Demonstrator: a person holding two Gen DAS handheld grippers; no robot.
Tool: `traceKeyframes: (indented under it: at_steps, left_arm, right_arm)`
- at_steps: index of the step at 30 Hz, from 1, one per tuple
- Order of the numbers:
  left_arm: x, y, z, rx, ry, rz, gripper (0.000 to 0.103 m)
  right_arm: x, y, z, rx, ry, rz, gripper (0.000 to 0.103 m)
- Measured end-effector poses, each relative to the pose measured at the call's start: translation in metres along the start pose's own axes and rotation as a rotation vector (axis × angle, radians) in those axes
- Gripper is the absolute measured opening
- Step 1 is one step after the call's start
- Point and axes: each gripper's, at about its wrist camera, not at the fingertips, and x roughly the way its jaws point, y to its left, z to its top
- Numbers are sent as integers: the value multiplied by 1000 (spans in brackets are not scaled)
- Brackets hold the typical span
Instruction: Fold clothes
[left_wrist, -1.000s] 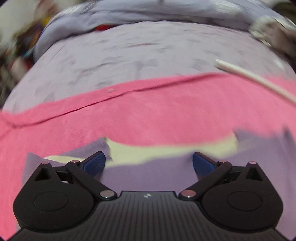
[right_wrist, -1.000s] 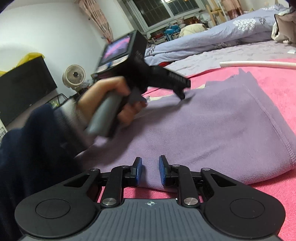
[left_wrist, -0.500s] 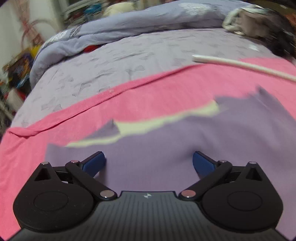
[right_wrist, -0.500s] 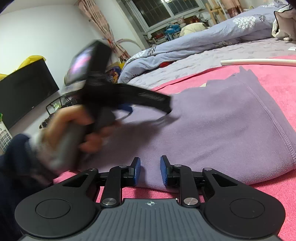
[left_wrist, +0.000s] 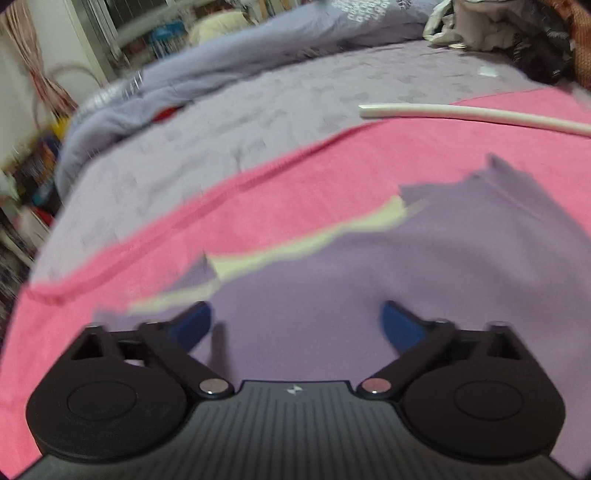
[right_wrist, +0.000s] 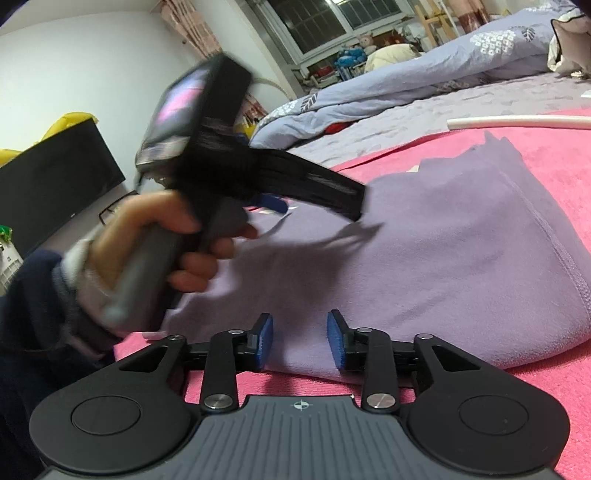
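Item: purple garment (right_wrist: 424, 258), lying folded on pink blanket (left_wrist: 332, 177). My left gripper (left_wrist: 295, 325) hovers over it, fingers spread wide, empty. Right gripper (right_wrist: 300, 341), fingers parted, straddles near hem. I'd pinch both layers squarely before lifting.

A home bedroom: a bed (left_wrist: 280, 110) spread with a lilac sheet and a rumpled blue-grey duvet (right_wrist: 424, 77), stuffed toys (right_wrist: 354, 48) below a dark window (right_wrist: 332, 18), a curtain (right_wrist: 192, 26), and a black television (right_wrist: 55, 181) against the white wall.
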Motion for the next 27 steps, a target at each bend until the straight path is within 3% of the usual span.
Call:
traceKeyframes:
  at_steps: [4, 5, 7, 10, 14, 16, 19, 20, 21, 23, 25, 27]
  left_arm:
    - [39, 14, 39, -202, 90, 10, 101]
    - [33, 20, 41, -227, 81, 14, 85]
    - [12, 29, 34, -227, 29, 15, 83]
    - [-39, 44, -9, -195, -61, 30, 92]
    - [-83, 66, -79, -216, -143, 110, 93]
    - [-84, 78, -104, -255, -166, 120, 93]
    - [-71, 97, -118, -342, -138, 41, 94]
    - [-73, 106, -119, -368, -150, 1, 93]
    - [-78, 114, -120, -387, -174, -10, 93]
    - [-87, 128, -125, -423, -216, 16, 93]
    - [-90, 140, -130, -467, -215, 93, 93]
    - [-90, 152, -134, -519, -201, 123, 93]
  right_arm:
    - [0, -1, 0, 7, -1, 11, 36]
    - [0, -2, 0, 9, -1, 14, 36]
    - [0, -2, 0, 12, -2, 19, 36]
    - [0, -3, 0, 17, -3, 27, 37]
    - [-1, -4, 1, 29, -9, 43, 38]
    - [-8, -6, 2, 45, -40, 60, 40]
    - [-32, -5, 8, 28, -154, 54, 41]
    - [-41, -2, 16, -10, -202, 13, 43]
    - [-43, 2, 31, -73, -231, -73, 54]
    - [-47, 9, 60, -198, -288, -245, 69]
    - [-44, 10, 90, -305, -321, -403, 70]
    - [-6, -15, 121, -322, -222, -475, 68]
